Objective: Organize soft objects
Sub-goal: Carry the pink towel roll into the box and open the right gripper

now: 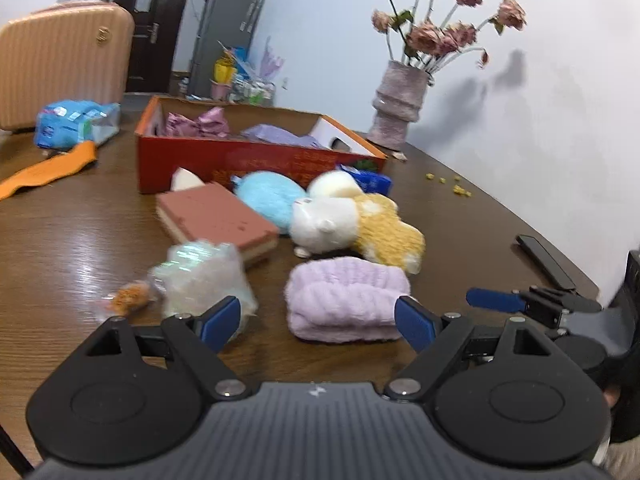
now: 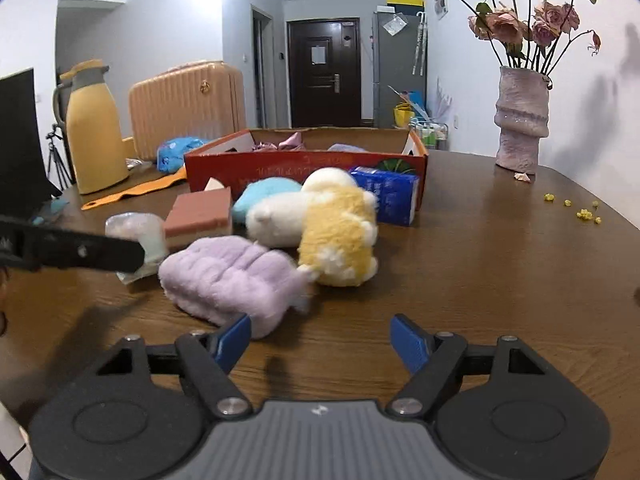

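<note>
Red box (image 1: 256, 160), middle of frame, has few soft things inside. Purple towel (image 1: 348, 300), plush toy (image 1: 356, 224), blue puff (image 1: 268, 200), sponge (image 1: 216, 216) wait on table. Left gripper (image 1: 318, 320), right gripper (image 2: 320, 344) both spread wide, holding nothing. Mostly undone.

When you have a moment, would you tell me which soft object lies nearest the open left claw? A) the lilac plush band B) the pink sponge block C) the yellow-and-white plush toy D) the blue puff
A: the lilac plush band lies just ahead of the left claw, between its spread fingers, with the other items farther back.
</note>
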Available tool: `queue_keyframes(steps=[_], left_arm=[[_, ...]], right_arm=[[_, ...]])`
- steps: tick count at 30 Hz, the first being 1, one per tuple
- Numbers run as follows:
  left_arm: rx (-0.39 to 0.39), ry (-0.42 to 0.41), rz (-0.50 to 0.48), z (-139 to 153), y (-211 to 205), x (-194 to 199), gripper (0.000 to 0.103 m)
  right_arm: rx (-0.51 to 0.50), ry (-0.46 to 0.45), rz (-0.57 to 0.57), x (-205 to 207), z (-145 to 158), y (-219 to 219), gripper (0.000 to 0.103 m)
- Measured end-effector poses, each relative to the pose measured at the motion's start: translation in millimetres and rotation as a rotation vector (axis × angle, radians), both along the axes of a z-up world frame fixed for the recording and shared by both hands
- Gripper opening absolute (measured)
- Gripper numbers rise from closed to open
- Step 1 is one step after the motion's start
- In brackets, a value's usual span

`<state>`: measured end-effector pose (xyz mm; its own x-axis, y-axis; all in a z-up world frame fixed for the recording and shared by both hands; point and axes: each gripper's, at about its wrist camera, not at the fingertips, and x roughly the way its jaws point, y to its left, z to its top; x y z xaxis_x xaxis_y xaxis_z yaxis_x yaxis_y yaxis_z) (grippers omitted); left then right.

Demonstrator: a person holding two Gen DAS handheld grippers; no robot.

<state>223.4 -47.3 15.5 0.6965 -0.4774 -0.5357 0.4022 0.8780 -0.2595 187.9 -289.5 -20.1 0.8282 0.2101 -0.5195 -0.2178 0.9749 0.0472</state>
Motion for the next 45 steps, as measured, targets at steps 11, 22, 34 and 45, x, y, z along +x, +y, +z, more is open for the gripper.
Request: queue_keyframes(steps=[11, 22, 34, 45], left_arm=[[-0.124, 0.188, 0.028, -18.1, -9.0, 58.4, 0.038], [-0.16, 0.232, -0.005, -19.2, 9.2, 22.4, 0.053], [-0.234, 0.092, -0.06, 25.1, 13.3, 50.5, 0.027], [-0.128, 0.053, 0.069, 69.4, 46.5, 233.2, 0.027]], right_arm=[[0.365, 0.107, -0.015, 40.8, -5.6, -2.1, 0.037], [0.39, 0.173, 0.012, 25.4, -2.5, -4.7, 0.03], [0.371, 0.068, 0.099, 52.5, 40.9, 2.3, 0.016], [0.269, 0.037, 0.17, 256.1, 92.5, 64.2, 0.016]])
